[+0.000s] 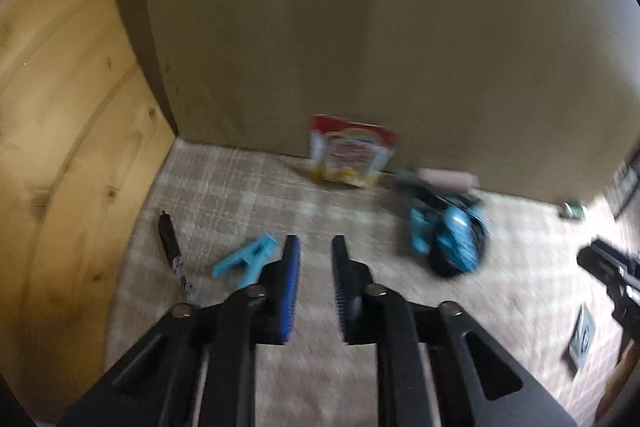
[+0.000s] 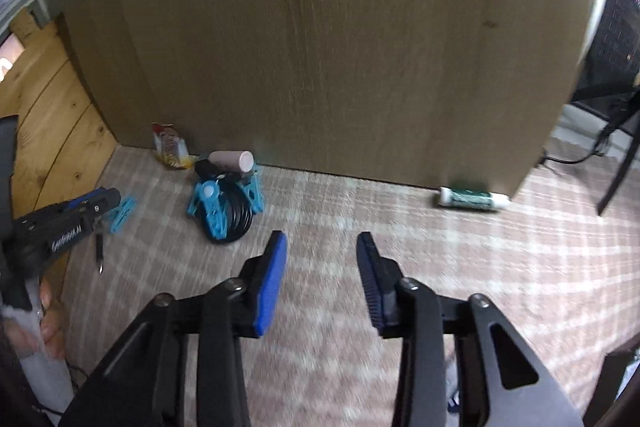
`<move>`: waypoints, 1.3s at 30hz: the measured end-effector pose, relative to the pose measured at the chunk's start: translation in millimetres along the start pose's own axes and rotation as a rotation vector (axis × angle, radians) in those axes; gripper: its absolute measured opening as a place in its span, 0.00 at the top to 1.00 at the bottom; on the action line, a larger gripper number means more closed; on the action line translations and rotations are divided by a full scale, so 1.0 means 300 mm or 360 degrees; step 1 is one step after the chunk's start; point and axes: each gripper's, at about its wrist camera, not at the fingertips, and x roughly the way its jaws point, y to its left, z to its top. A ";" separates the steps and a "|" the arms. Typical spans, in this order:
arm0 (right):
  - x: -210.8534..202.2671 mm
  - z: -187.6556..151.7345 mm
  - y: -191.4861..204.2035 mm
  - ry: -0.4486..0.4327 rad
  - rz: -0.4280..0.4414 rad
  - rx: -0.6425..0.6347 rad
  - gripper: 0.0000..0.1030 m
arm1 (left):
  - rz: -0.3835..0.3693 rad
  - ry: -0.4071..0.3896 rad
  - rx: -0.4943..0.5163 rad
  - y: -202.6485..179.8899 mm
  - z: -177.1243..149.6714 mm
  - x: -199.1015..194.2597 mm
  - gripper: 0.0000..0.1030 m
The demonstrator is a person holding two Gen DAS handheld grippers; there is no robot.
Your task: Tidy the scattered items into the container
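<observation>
On the plaid carpet [image 2: 360, 211], by the foot of the wooden panel [image 2: 320, 47], the stuff lies scattered. Snack packet [image 1: 352, 153] leans vs the panel near the left corner w/ the pine boards [image 1: 60, 147]. Just right of it: pale pink cylinder [image 2: 234, 159] along the panel foot, and in front a pile of blue clips on a black cable coil [image 2: 224, 207], touching. Single blue clip [image 1: 250, 259] lies apart near the pine side, beside a black pen-like tool [image 1: 170, 239]. Green/white tube [image 2: 472, 198] at the panel's right corner, well apart. Container not visible. Left gripper [image 1: 316, 247]: jaws narrowly apart, holding nothing, just right of the single clip. Right gripper [image 2: 322, 243]: jaws wide, holding nothing, over bare carpet. Both views motion-blurred.
</observation>
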 end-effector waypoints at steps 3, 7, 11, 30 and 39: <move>0.087 0.035 -0.003 0.0053 0.0031 0.0043 0.71 | 0.0013 0.0021 -0.0043 0.041 0.047 0.086 0.92; 0.193 0.064 0.003 0.0106 0.0073 0.0103 0.74 | 0.0024 0.0043 -0.0081 0.059 0.090 0.177 0.92; 0.267 0.073 0.015 0.0134 0.0100 0.0155 0.74 | 0.0049 -0.0005 -0.0147 0.071 0.115 0.218 0.92; 0.331 0.079 0.067 0.0114 0.0234 0.0230 0.74 | -0.0211 -0.0037 -0.0237 0.005 0.061 0.198 1.00; 0.333 0.062 0.058 0.0125 0.0248 0.0227 0.82 | -0.0420 0.0017 -0.0096 -0.106 0.000 0.167 1.00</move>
